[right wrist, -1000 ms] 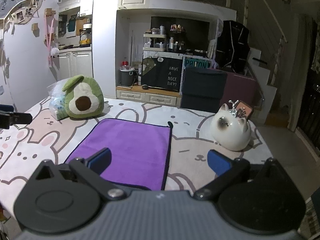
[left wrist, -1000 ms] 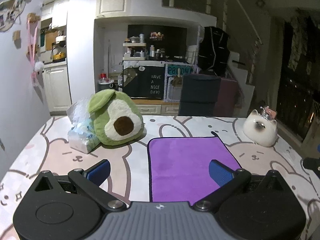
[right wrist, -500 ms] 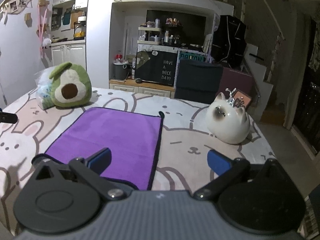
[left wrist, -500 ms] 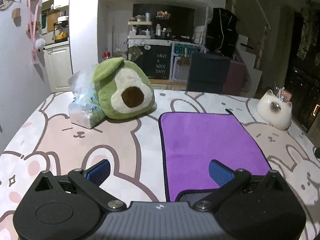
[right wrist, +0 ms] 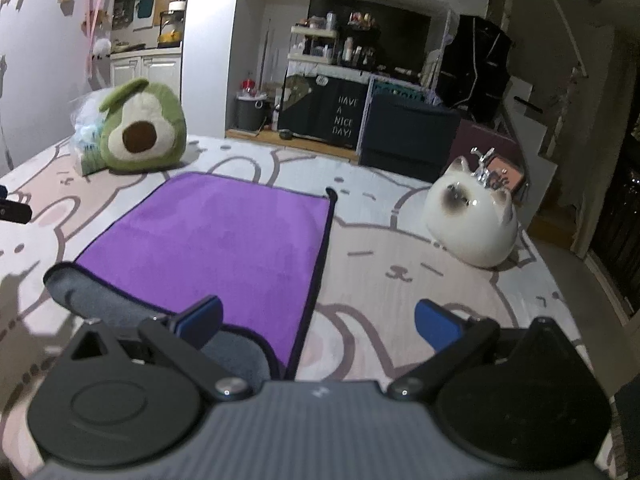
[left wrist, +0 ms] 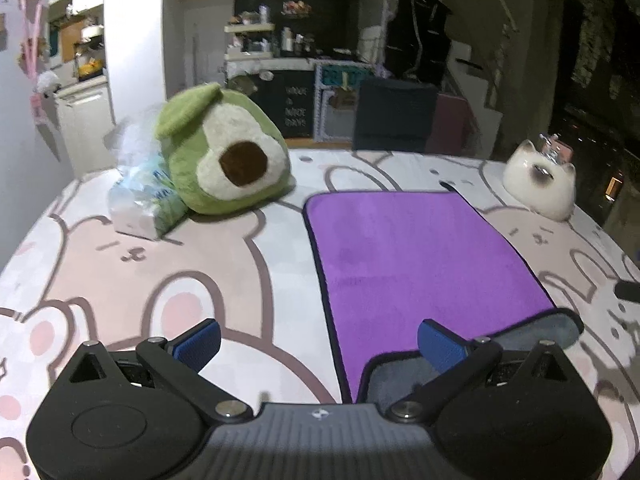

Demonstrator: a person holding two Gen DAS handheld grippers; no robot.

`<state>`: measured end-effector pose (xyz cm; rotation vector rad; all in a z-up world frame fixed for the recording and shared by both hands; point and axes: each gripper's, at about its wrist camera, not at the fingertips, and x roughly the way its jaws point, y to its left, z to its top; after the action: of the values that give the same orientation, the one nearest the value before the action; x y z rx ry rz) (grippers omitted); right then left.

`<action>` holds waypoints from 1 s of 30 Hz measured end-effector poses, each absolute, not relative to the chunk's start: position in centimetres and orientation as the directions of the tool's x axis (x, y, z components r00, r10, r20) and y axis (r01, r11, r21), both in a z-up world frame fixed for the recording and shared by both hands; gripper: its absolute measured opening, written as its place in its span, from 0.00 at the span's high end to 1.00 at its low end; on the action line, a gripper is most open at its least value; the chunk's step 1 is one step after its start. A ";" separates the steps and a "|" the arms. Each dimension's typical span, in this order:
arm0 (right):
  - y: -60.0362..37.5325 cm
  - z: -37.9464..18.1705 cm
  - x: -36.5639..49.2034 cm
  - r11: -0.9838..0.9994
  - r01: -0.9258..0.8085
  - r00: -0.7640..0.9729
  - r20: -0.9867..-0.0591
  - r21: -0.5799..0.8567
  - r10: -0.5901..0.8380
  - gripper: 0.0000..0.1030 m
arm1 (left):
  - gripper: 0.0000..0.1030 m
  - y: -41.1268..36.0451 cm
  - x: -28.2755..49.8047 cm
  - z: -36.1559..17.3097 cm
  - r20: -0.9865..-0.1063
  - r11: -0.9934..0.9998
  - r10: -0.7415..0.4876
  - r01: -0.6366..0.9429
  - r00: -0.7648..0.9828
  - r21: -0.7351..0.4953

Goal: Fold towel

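A purple towel (left wrist: 420, 256) with a dark hem lies flat on the rabbit-print table; it also shows in the right wrist view (right wrist: 216, 240). Its near edge is turned up and shows a grey underside (left wrist: 536, 330). My left gripper (left wrist: 318, 344) is open, straddling the towel's near left corner, with its right finger over the cloth. My right gripper (right wrist: 318, 320) is open, straddling the towel's near right corner, with its left finger over the grey flap (right wrist: 100, 296).
An avocado plush (left wrist: 224, 160) and a plastic-wrapped tissue pack (left wrist: 140, 200) sit far left of the towel. A white cat-shaped ceramic (right wrist: 472, 220) sits at the right. The table's right edge drops to the floor (right wrist: 568, 256).
Both grippers have dropped lower and moved in on the towel's near edge. The near edge, flat before, now shows its grey underside turned up.
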<state>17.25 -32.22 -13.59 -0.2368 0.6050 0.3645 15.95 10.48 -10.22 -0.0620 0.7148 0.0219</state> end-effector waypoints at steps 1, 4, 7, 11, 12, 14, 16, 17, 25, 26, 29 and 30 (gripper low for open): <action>-32.2 -13.9 17.4 0.911 -0.400 0.761 -0.590 -0.099 0.269 0.00 | 0.00 10.6 16.1 -10.5 -0.664 0.998 -0.012 -0.032 0.748 -0.053; -32.4 -14.8 17.8 0.916 -0.388 0.775 -0.574 -0.102 0.264 0.00 | 0.00 10.8 16.3 -11.3 -0.681 0.999 -0.033 -0.005 0.732 -0.053; -32.4 -15.7 18.2 0.901 -0.412 0.771 -0.579 -0.133 0.267 0.00 | 0.00 11.0 16.5 -12.0 -0.706 0.999 -0.047 0.015 0.707 -0.051; -32.9 -16.8 19.4 0.873 -0.482 0.697 -0.637 -0.074 0.330 0.00 | 0.00 11.2 17.0 -12.7 -0.737 0.997 -0.071 0.046 0.672 -0.055; -33.0 -17.1 19.7 0.871 -0.486 0.694 -0.636 -0.066 0.339 0.00 | 0.00 11.3 17.1 -12.9 -0.743 0.997 -0.075 0.049 0.665 -0.056; -33.3 -17.6 20.1 0.864 -0.499 0.702 -0.615 -0.064 0.359 0.00 | 0.01 11.4 17.3 -13.2 -0.757 0.997 -0.081 0.049 0.649 -0.065; -33.4 -18.1 20.7 0.848 -0.526 0.683 -0.625 -0.063 0.377 0.00 | 0.03 11.6 17.5 -13.4 -0.767 0.997 -0.080 0.035 0.637 -0.074; -33.5 -18.4 21.0 0.836 -0.546 0.667 -0.630 -0.050 0.398 0.00 | 0.06 11.7 17.6 -13.4 -0.769 0.996 -0.080 0.030 0.634 -0.079; -34.5 -19.4 23.2 0.765 -0.629 0.506 -0.674 0.138 0.538 0.03 | 0.23 11.3 18.2 -13.3 -0.757 0.984 -0.176 0.101 0.629 -0.145; -34.4 -19.4 23.4 0.762 -0.630 0.493 -0.681 0.150 0.541 0.06 | 0.23 11.1 18.3 -13.3 -0.759 0.982 -0.188 0.111 0.623 -0.152; -34.3 -19.6 23.8 0.755 -0.630 0.451 -0.704 0.184 0.548 0.23 | 0.23 10.4 18.6 -13.5 -0.768 0.981 -0.196 0.124 0.610 -0.151; -34.2 -19.6 23.9 0.750 -0.632 0.438 -0.709 0.195 0.552 0.26 | 0.23 10.3 18.8 -13.6 -0.771 0.980 -0.198 0.127 0.606 -0.152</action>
<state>23.87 -34.17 -19.59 -0.1049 0.8406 0.7377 18.78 10.28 -13.55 -0.0844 0.9011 -0.1886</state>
